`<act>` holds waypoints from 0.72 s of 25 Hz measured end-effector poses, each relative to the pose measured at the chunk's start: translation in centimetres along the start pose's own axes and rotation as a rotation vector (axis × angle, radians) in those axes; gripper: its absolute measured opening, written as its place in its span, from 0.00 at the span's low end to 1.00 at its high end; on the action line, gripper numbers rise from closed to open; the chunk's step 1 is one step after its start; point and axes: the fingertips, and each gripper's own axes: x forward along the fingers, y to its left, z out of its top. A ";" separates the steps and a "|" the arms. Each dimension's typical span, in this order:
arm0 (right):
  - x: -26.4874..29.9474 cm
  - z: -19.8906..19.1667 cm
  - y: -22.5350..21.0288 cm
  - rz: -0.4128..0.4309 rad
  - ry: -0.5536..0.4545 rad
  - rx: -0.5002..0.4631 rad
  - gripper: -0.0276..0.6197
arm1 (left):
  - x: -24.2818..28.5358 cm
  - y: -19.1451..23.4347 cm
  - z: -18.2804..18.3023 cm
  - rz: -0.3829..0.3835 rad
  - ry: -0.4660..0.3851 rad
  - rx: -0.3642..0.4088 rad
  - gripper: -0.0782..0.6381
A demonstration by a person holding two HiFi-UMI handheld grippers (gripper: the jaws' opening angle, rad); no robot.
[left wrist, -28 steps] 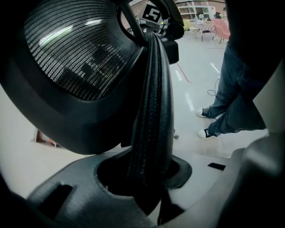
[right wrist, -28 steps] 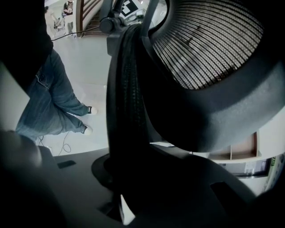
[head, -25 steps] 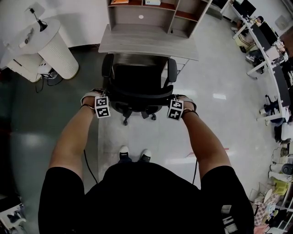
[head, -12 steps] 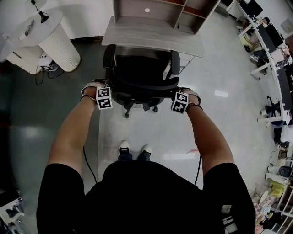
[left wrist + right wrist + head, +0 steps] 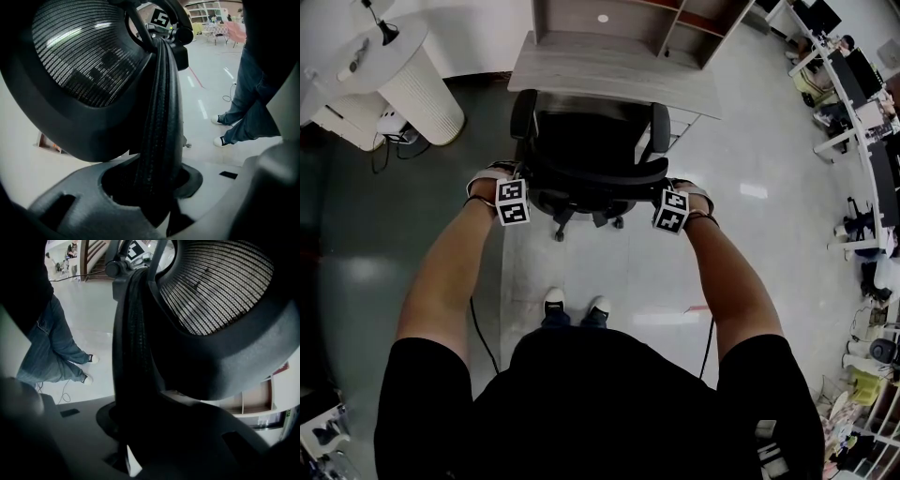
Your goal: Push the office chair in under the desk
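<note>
Glossy pale floor [image 5: 581, 272] runs up to the desk [image 5: 609, 80], where the office chair [image 5: 586, 141] stands with its front at the desk's edge. The left hand-held gripper [image 5: 154, 187] and right hand-held gripper [image 5: 136, 427] each clamp the backrest rim [image 5: 159, 108]. On castors it should roll easily. The mesh back likely flexes, so the stiffer rim suits pushing.

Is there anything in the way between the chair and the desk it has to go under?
Nothing I can see. The office chair sits right against the front edge of the desk, with nothing between them. The left tool and right tool each grip its backrest. The space under the desk top is hidden.
</note>
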 end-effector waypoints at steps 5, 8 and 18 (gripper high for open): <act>0.0 0.0 -0.2 -0.004 -0.005 0.001 0.22 | 0.0 0.1 0.1 0.004 -0.001 -0.001 0.28; 0.0 0.0 0.0 -0.008 -0.008 0.004 0.22 | 0.0 0.0 0.0 0.008 -0.002 0.000 0.28; -0.8 0.5 -0.3 0.007 -0.093 0.161 0.39 | -0.1 -0.9 -0.1 -0.032 -0.004 -0.019 0.30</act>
